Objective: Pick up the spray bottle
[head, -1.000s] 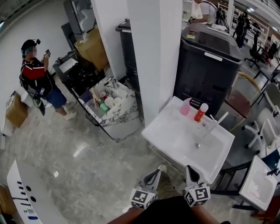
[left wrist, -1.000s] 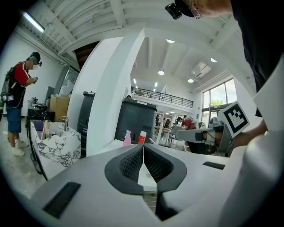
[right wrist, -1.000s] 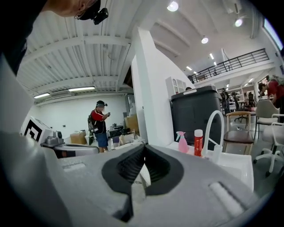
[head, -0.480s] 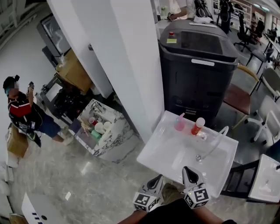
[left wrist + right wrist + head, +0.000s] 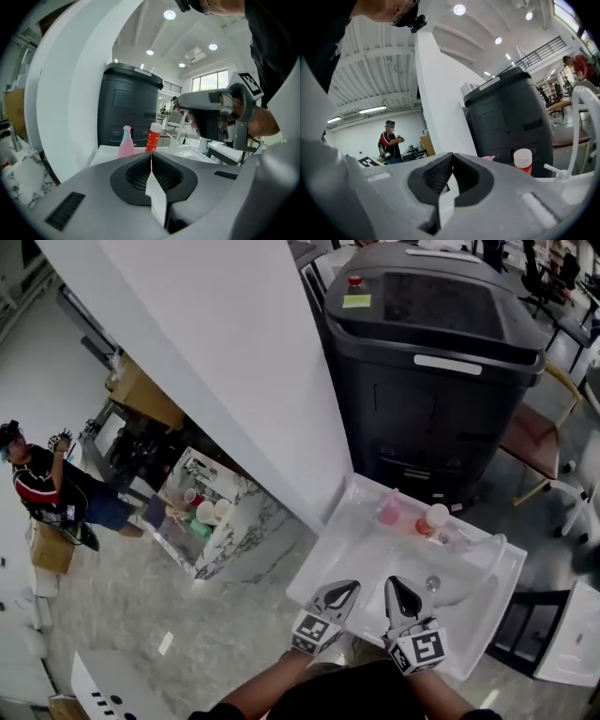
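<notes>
The pink spray bottle (image 5: pixel 389 509) stands upright at the far edge of the white sink basin (image 5: pixel 323 563), next to a red bottle with a white cap (image 5: pixel 431 519). My left gripper (image 5: pixel 347 589) and right gripper (image 5: pixel 395 584) hover side by side over the basin's near part, both shut and empty, well short of the bottles. In the left gripper view the spray bottle (image 5: pixel 126 140) and the red bottle (image 5: pixel 153 137) show just beyond the closed jaws of the left gripper (image 5: pixel 151 157). In the right gripper view only the spray bottle's pink tip (image 5: pixel 488 158) peeks over the closed right gripper (image 5: pixel 452 161).
A white faucet (image 5: pixel 480 557) arches over the basin's right side. Behind the sink stands a large black bin-like machine (image 5: pixel 441 362), with a white pillar (image 5: pixel 234 362) to its left. A marble table with cups (image 5: pixel 220 521) and a person (image 5: pixel 47 488) are off left; a chair (image 5: pixel 539 432) stands right.
Both grippers have come forward from short of the sink to over its near part. The whole view has closed in on the basin and bottles.
</notes>
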`<state>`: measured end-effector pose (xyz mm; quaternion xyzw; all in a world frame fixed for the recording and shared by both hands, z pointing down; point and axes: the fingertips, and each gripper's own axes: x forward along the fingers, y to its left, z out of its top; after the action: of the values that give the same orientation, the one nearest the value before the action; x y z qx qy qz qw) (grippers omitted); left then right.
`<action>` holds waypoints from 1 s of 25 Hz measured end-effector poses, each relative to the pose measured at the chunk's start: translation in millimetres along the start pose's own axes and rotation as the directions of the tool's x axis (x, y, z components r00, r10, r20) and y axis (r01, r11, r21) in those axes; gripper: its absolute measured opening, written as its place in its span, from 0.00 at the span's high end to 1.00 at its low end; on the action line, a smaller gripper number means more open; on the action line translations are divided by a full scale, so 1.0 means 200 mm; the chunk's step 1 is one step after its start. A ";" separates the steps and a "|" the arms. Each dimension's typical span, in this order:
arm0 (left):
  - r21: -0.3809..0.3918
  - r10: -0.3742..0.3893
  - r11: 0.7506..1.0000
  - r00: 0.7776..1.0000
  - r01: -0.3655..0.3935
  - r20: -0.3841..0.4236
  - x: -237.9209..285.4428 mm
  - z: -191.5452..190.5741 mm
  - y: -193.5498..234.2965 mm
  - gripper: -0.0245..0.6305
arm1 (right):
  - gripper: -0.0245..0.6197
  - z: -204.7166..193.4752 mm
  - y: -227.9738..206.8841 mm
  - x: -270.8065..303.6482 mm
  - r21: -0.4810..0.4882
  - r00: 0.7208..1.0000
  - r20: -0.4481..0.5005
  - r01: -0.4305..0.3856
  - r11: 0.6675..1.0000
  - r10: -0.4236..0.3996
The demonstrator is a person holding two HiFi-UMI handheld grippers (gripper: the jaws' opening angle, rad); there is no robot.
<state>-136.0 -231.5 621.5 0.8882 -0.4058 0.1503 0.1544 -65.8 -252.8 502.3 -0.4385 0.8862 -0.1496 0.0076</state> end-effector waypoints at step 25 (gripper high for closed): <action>-0.007 -0.021 1.000 1.000 0.020 -0.018 1.12 -0.03 0.58 0.41 | 0.96 -0.25 -0.32 0.24 -0.057 0.981 -0.161 0.103 0.993 -0.111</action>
<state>-86.6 -452.7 731.5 0.8904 -0.3957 0.1554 0.1626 -52.7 -314.5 573.9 -0.4718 0.8623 -0.1636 -0.0839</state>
